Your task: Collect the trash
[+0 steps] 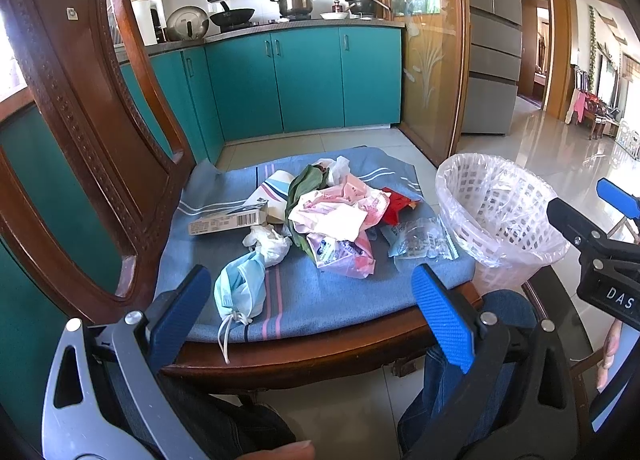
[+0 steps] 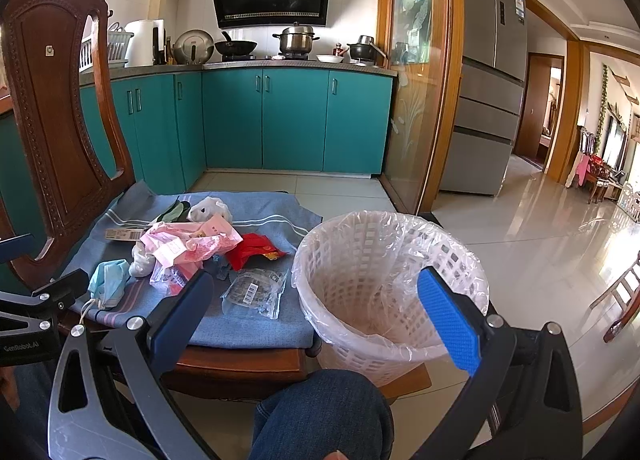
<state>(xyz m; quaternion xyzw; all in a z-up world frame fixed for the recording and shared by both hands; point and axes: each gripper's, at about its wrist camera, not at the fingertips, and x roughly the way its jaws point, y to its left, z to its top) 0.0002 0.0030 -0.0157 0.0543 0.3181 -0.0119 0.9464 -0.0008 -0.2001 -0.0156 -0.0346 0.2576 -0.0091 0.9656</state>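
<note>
Blue-padded and spread wide with nothing between the jaws, the left hand-held gripper (image 1: pixel 316 308) hangs over the near edge of the chair seat (image 1: pixel 280 356), just short of a crumpled light-blue face mask (image 1: pixel 240 292). The right hand-held gripper (image 2: pixel 320 308) is likewise spread and empty, in front of the white lattice bin (image 2: pixel 384 288) lined with clear plastic. The trash pile (image 1: pixel 332 216) lies on the blue striped cloth (image 1: pixel 320 300) covering the seat, with the bin just beside its right edge.
</note>
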